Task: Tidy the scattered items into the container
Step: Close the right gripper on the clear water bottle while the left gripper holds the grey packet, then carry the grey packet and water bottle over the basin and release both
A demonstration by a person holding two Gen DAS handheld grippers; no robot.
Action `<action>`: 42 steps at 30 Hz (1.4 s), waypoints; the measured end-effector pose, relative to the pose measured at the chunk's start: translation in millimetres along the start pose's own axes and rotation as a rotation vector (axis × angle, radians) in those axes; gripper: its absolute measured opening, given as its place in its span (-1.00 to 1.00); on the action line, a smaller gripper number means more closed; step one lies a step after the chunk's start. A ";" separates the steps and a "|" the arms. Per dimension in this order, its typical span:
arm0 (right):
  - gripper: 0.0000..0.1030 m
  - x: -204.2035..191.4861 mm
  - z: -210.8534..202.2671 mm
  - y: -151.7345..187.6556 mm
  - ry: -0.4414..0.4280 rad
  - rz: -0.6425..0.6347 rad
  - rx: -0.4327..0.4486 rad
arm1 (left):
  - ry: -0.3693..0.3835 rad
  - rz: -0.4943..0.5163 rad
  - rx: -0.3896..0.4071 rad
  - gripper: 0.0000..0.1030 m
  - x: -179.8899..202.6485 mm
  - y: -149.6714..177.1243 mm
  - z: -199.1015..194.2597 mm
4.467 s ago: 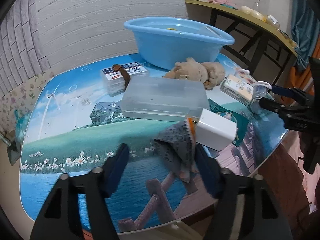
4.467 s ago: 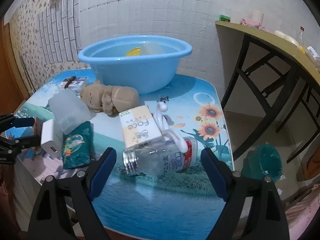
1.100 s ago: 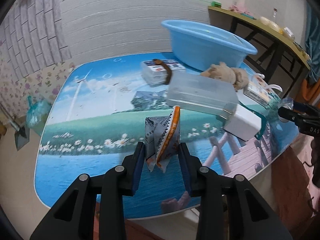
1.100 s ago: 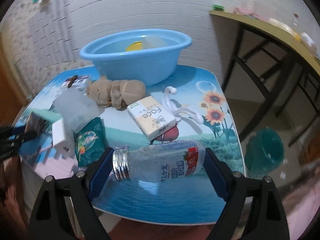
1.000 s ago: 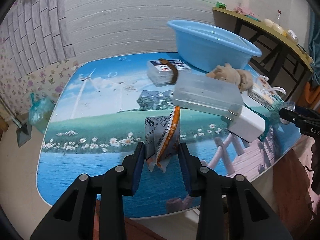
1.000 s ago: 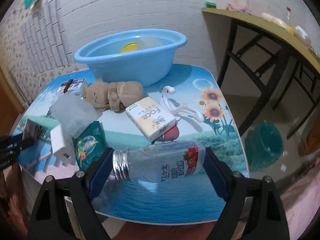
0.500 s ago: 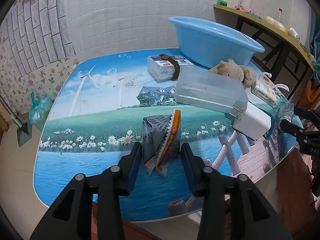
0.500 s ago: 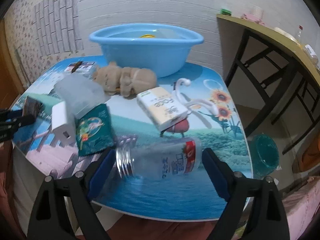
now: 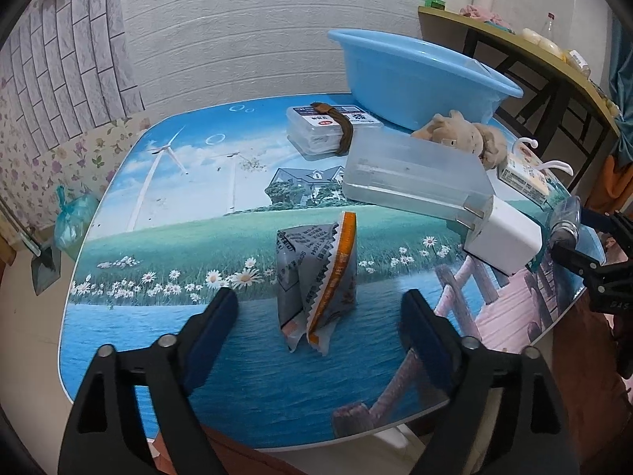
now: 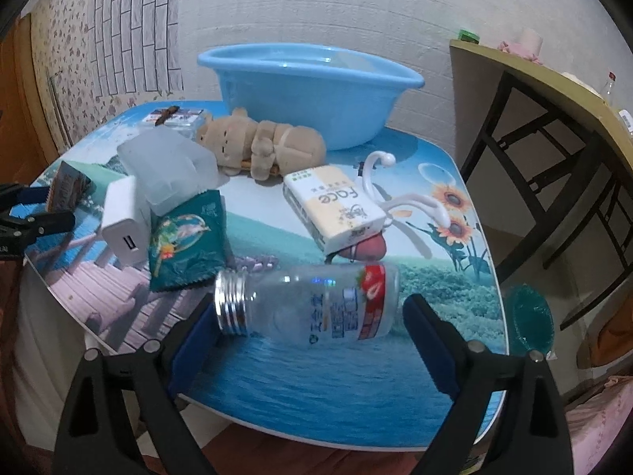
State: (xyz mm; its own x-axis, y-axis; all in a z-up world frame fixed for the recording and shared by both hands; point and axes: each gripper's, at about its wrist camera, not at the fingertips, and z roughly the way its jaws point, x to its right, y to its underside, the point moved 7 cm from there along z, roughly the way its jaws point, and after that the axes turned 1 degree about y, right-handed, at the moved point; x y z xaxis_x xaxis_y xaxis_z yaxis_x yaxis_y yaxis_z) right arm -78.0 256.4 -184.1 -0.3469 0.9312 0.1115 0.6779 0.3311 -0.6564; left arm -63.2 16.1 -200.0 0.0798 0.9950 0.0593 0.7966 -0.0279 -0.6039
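The foil packet (image 9: 318, 273) now stands free on the table (image 9: 166, 206), between the opening jaws of the left gripper (image 9: 319, 316), which clamped it a second ago. The right gripper (image 10: 306, 326) is opening; the bottle (image 10: 308, 303) spans its jaws, contact unclear. Blue basin (image 10: 308, 87) at the rear.

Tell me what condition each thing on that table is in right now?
left gripper: jaws opening, clear of the packet
grey-orange snack packet: crumpled, standing on the table
right gripper: jaws opening, bottle between them
clear bottle: on its side, uncapped
blue basin: upright
plush bear: lying down
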 end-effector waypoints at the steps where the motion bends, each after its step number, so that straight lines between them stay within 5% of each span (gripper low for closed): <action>1: 0.81 0.7 0.8 0.0 -0.011 0.012 0.000 | -0.003 0.002 -0.002 0.81 0.3 0.2 0.9; 5: 0.91 10.2 5.7 3.6 -0.066 0.114 -0.016 | -0.016 0.012 -0.004 1.00 1.7 1.9 4.2; 17: 1.00 15.9 8.8 3.4 -0.038 0.125 -0.017 | -0.025 0.009 0.011 1.00 1.2 3.6 3.8; 21: 0.69 9.8 4.0 2.6 -0.046 0.103 0.004 | -0.007 0.008 0.025 0.99 2.0 5.7 0.9; 24: 0.69 5.0 -0.9 0.1 -0.027 0.067 0.022 | -0.006 0.007 0.044 0.60 1.6 3.0 -2.8; 28: 0.69 0.8 -12.1 -7.7 -0.033 0.046 0.067 | 0.005 0.004 0.060 -0.21 0.1 -1.3 -5.6; 42: 0.69 -6.9 -32.7 -35.5 -0.069 0.051 0.130 | 0.003 0.010 0.136 -0.37 -0.9 -28.7 -24.2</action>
State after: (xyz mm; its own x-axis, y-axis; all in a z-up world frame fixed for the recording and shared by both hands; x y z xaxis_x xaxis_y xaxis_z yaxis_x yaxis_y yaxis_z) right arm -78.4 243.3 -137.2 -0.3614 0.9320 0.0270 0.6078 0.2574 -0.7512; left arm -71.5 13.7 -163.5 0.0893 0.9945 0.0552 0.7073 -0.0243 -0.7065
